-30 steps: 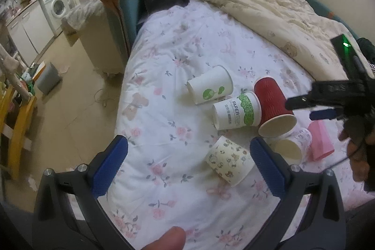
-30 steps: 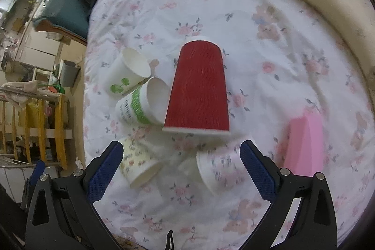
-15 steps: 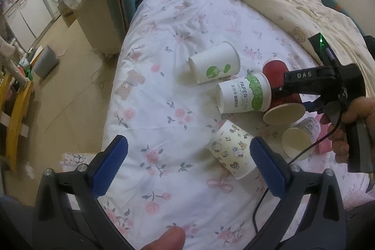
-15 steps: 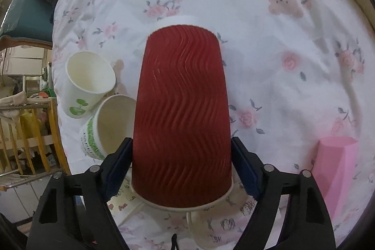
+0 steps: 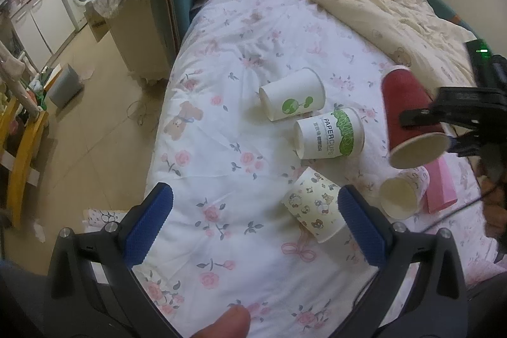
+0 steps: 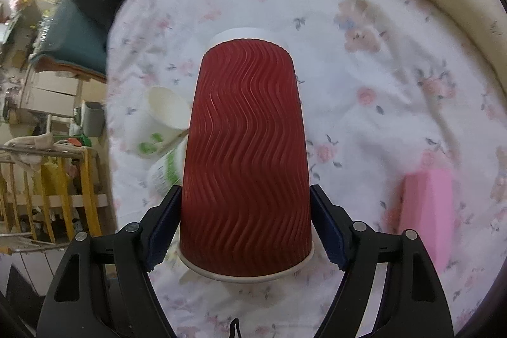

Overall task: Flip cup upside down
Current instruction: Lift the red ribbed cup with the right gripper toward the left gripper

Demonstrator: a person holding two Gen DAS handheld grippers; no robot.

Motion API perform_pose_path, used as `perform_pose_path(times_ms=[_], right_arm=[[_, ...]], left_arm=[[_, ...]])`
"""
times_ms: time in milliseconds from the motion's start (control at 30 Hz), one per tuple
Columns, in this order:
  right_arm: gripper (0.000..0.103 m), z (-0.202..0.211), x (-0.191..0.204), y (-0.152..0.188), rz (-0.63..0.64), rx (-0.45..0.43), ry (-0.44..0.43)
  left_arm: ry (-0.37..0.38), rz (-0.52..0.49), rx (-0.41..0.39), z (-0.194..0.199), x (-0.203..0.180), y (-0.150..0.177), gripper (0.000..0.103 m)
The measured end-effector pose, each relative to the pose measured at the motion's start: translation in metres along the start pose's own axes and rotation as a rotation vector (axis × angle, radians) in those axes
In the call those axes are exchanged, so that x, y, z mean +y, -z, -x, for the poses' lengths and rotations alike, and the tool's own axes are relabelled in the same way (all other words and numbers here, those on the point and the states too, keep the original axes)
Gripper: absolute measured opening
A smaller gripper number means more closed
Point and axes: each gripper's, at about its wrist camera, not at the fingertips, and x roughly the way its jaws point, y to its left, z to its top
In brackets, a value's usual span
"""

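Your right gripper (image 6: 246, 227) has its jaws clamped on the red ribbed cup (image 6: 245, 160) near its rim, base pointing away toward 12 o'clock, lifted off the floral bed (image 5: 228, 148). Your left gripper (image 5: 253, 224) hovers with jaws wide apart and empty; the bear-print cup (image 5: 313, 208) lies on its side at its 1 o'clock.

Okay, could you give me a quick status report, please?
Right hand-held gripper shut on red cup, lifted clear of bed. Left hand-held gripper open, empty. Nothing obstructing.
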Motion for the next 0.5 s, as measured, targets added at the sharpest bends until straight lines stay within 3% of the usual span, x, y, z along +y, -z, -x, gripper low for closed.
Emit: perform_pose_path(times_ms=[233,500], right_arm=[[0.080,0.053,0.012,0.053,0.057,-0.042,-0.014],[0.080,0.081,0.010,0.134,0.095,-0.049,-0.041]], left_arm=[[0.030,0.001,-0.014,0.015,-0.002,0.012,0.103],[0.088,-0.031,-0.023,0.037,-0.006,0.036,0.103]])
